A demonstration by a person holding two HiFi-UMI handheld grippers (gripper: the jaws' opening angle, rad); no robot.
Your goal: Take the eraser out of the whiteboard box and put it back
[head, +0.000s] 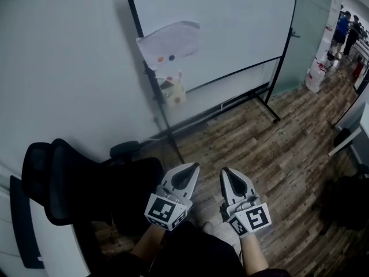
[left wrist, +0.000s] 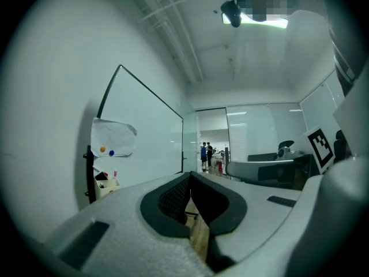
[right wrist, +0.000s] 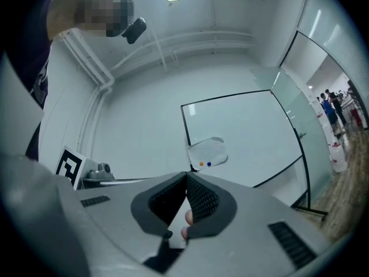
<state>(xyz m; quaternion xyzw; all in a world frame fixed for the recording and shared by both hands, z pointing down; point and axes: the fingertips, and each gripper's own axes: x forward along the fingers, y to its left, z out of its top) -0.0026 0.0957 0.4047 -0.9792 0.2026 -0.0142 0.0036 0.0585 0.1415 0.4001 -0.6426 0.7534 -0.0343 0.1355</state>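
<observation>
Head view puts our left hand-held gripper [head: 192, 167] and right hand-held gripper [head: 226, 171] nearest, over the wood floor [head: 259, 149], each with jaws together on nothing. Farther off, well apart from both, the whiteboard box [head: 173, 90] hangs on the left post of the whiteboard [head: 219, 22], under a paper sheet [head: 170, 42]; we cannot tell whether the eraser is inside.

The whiteboard [head: 219, 22] is standing on the floor [head: 271, 143] against the wall, ahead of both tongs. A sheet of paper [head: 170, 41] is hanging at its left edge, with the box [head: 172, 90] sitting just below. A chair [head: 75, 183] is standing left of the left tongs [head: 193, 167], and the right tongs [head: 226, 171] are hovering beside them.
</observation>
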